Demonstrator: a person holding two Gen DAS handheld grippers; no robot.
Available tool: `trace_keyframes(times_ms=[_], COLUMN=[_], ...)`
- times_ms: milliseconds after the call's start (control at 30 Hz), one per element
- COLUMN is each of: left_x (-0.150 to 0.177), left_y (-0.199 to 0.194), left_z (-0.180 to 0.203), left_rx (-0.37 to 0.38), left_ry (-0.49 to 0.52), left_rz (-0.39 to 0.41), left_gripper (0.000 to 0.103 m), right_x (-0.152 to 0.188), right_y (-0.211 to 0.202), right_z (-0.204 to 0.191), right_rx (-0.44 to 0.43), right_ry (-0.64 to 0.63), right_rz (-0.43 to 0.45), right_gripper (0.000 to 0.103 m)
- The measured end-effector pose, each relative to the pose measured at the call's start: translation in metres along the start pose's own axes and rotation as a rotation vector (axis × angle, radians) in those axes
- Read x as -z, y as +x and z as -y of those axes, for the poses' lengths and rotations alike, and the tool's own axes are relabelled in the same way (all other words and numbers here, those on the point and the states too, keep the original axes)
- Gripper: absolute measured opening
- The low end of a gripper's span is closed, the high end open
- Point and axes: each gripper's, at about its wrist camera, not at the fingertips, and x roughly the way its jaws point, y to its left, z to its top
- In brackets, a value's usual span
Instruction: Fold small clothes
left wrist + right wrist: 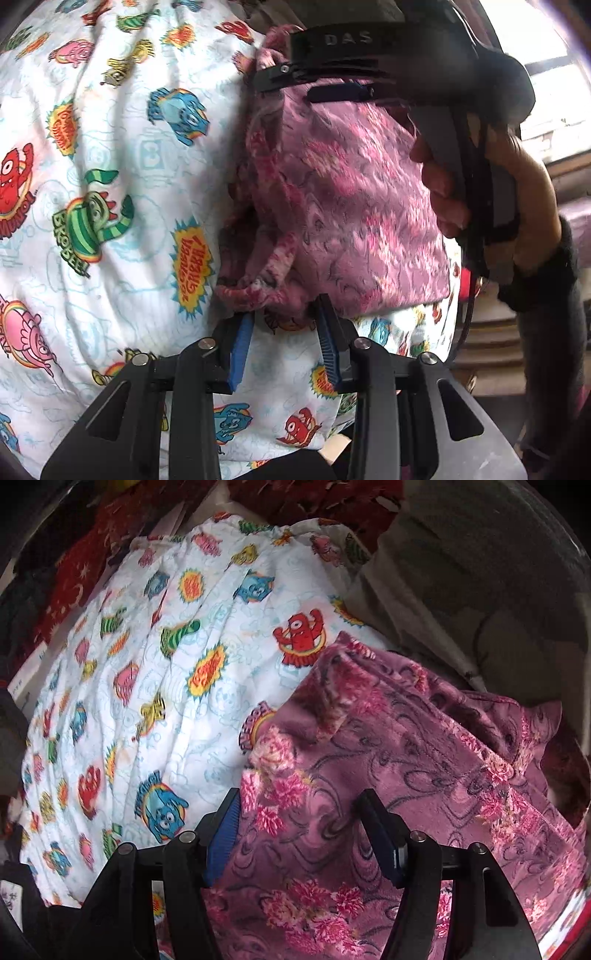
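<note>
A pink floral garment (343,199) lies on a white cartoon-print cloth (110,147). My left gripper (286,325) is open, its blue pads on either side of the garment's bunched near edge. In the left wrist view my right gripper (332,79) sits at the garment's far edge, fingers close together on the fabric. In the right wrist view the right gripper (299,808) stands open around the pink garment (388,775), which fills the gap between the fingers. The cartoon cloth (166,664) spreads to the left.
A dark red star-print cloth (77,576) and other dark clothes lie at the far left. Grey-beige bedding (461,590) lies at the far right. A window (546,85) is behind the right hand.
</note>
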Motion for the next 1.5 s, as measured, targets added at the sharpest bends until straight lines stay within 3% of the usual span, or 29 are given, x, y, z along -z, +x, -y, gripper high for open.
trace_keyframes(times_ms=[100, 267, 333, 467, 633, 767, 933, 1067, 1167, 1200, 1233, 1333, 1367, 1467, 1500], left_x=[-0.002, 0.003, 0.007, 0.014, 0.019, 0.011, -0.001, -0.010, -0.013, -0.013, -0.012, -0.008, -0.007, -0.007, -0.006], left_y=[-0.003, 0.001, 0.001, -0.005, -0.018, -0.011, 0.005, 0.010, 0.011, 0.012, 0.015, 0.017, 0.017, 0.014, 0.014], left_z=[-0.004, 0.003, 0.009, 0.003, -0.019, -0.014, 0.007, 0.008, 0.009, 0.011, 0.014, 0.020, 0.022, 0.028, 0.031], left_rx=[0.029, -0.018, -0.021, -0.062, 0.006, 0.027, -0.013, -0.017, -0.006, -0.003, 0.008, -0.005, -0.006, 0.016, 0.024], left_ry=[-0.022, 0.030, 0.048, 0.039, -0.035, -0.038, 0.014, -0.018, -0.043, -0.042, -0.041, -0.043, -0.043, -0.061, -0.066], left_rz=[0.014, -0.012, -0.005, 0.022, 0.049, 0.037, 0.033, 0.043, 0.061, 0.062, 0.052, 0.074, 0.085, 0.108, 0.113], left_gripper=[0.033, 0.034, 0.044, 0.046, 0.048, 0.048, 0.062, 0.062, 0.055, 0.033, 0.018, 0.016, 0.015, 0.014, 0.014], right_x=[-0.005, 0.000, -0.003, -0.003, 0.000, 0.000, -0.002, -0.005, -0.004, -0.003, -0.002, 0.004, 0.007, 0.018, 0.022], right_y=[0.001, 0.003, 0.007, 0.008, 0.009, 0.010, 0.010, 0.018, 0.025, 0.026, 0.026, 0.024, 0.023, 0.013, 0.010], right_z=[0.002, -0.004, -0.010, -0.013, -0.017, -0.019, -0.024, -0.032, -0.037, -0.039, -0.040, -0.041, -0.040, -0.031, -0.029], right_rx=[-0.020, 0.008, 0.011, 0.027, 0.028, 0.031, 0.031, 0.065, 0.113, 0.121, 0.129, 0.171, 0.173, 0.110, 0.107], right_ry=[0.013, -0.008, -0.014, -0.027, -0.037, -0.030, -0.050, -0.092, -0.117, -0.123, -0.138, -0.172, -0.176, -0.159, -0.156], right_rz=[0.008, 0.011, 0.015, 0.018, 0.024, 0.028, 0.020, 0.002, -0.004, 0.000, 0.007, 0.025, 0.030, 0.053, 0.066], right_gripper=[0.066, 0.066, 0.066, 0.066, 0.066, 0.066, 0.066, 0.066, 0.066, 0.066, 0.066, 0.049, 0.038, 0.012, 0.010])
